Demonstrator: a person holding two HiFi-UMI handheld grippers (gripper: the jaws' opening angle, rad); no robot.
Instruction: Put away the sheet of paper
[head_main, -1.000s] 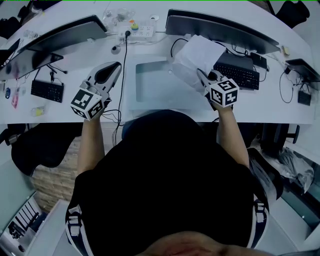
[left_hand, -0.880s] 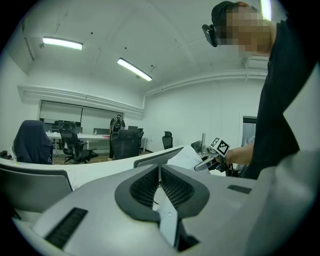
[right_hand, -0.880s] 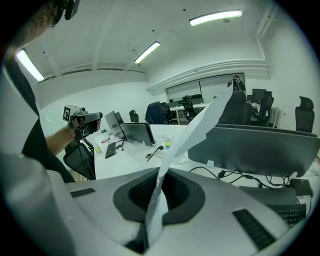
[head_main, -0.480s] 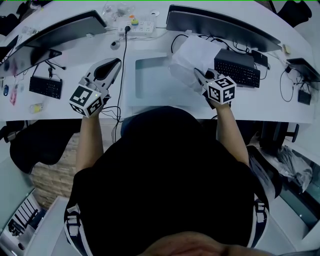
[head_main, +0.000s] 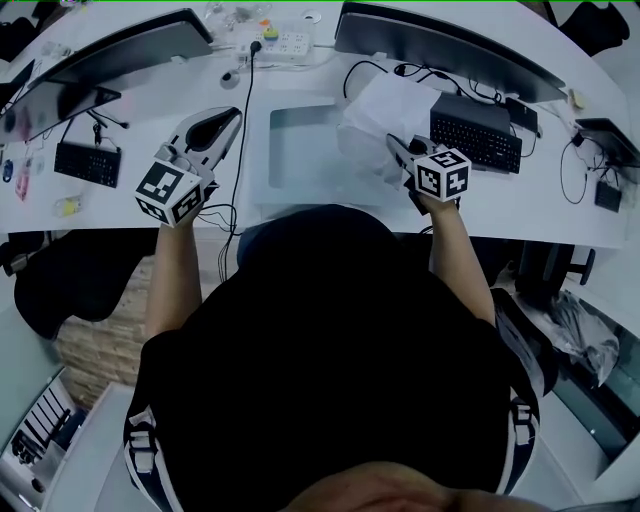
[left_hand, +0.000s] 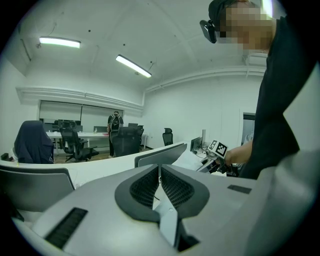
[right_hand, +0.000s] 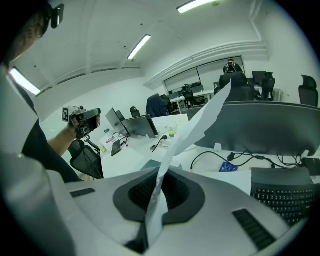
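White sheet of paper (head_main: 385, 125): clamped at its near edge by the right gripper (head_main: 396, 148), whose jaws are pressed together on it.

In the head view the sheet is seen spread out beyond the right gripper, over the white desk (head_main: 300, 215). It is placed between a grey rectangular pad (head_main: 300, 150) and a black keyboard (head_main: 476, 136). Its far corner is directed toward the monitor (head_main: 440, 48). The surface is not flat; soft folds and shaded creases are noted across it. Whether its far edge rests on the desk cannot be told.

In the right gripper view the sheet of paper (right_hand: 200, 125) is observed nearly edge-on. It appears as a thin white band that rises from the right gripper (right_hand: 158, 186) and leans up to the right, with a slight bow. Its tip is seen against the dark back of the monitor (right_hand: 270, 125). A short tail of paper is left below the pads.

Left gripper (head_main: 230, 118): held over the desk's left part, well apart from the sheet. In the left gripper view, the jaws of the left gripper (left_hand: 160, 172) are closed together, with nothing between them.
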